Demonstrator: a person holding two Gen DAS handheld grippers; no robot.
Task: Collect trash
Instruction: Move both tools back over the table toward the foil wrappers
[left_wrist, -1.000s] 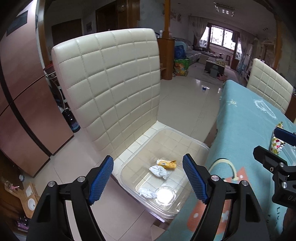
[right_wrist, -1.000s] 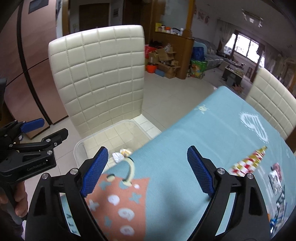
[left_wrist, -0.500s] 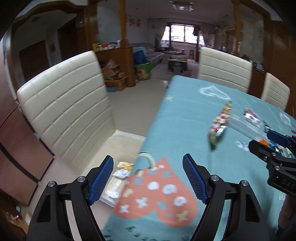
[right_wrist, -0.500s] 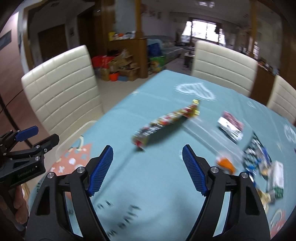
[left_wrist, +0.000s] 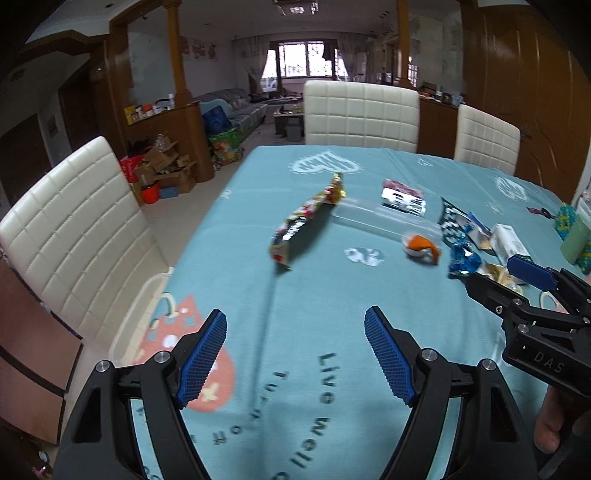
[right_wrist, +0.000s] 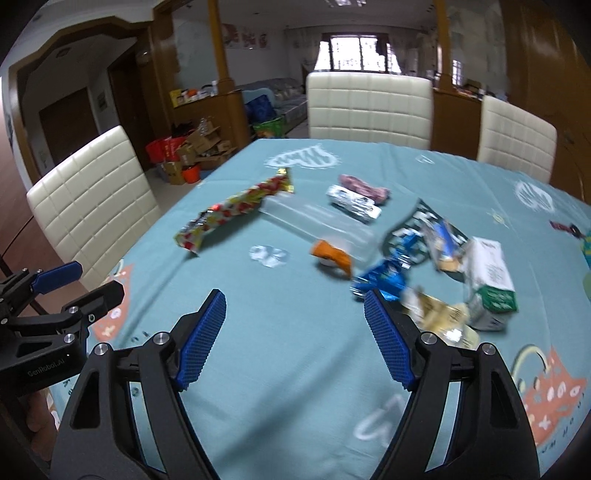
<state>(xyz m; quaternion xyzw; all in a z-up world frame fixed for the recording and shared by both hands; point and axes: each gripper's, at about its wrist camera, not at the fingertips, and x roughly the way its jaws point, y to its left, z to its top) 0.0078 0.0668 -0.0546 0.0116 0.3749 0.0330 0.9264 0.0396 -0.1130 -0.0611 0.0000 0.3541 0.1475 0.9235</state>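
Trash lies scattered on the teal tablecloth (left_wrist: 317, 295): a long red-and-yellow wrapper (left_wrist: 306, 218) (right_wrist: 232, 210), a silver packet (right_wrist: 354, 201), an orange wrapper (left_wrist: 421, 245) (right_wrist: 332, 254), a blue foil wrapper (right_wrist: 384, 277) and a white-green carton (right_wrist: 491, 280). My left gripper (left_wrist: 293, 332) hovers open and empty over bare cloth, short of the long wrapper. Further right, my right gripper (right_wrist: 293, 306) is also open and empty, with its right finger close to the blue foil. Only the rim of the clear bin (left_wrist: 146, 295) shows, past the table's left edge.
White quilted chairs stand at the left (left_wrist: 74, 229) and along the far side (left_wrist: 362, 114). A green tin (left_wrist: 576, 236) sits at the right table edge. A crumpled clear plastic sheet (left_wrist: 369, 218) lies between the wrappers. Boxes clutter the floor beyond.
Both views have swung away from the chair and its clear bin to face the table; the scattered trash has come into view ahead. Both grippers stay open and empty.
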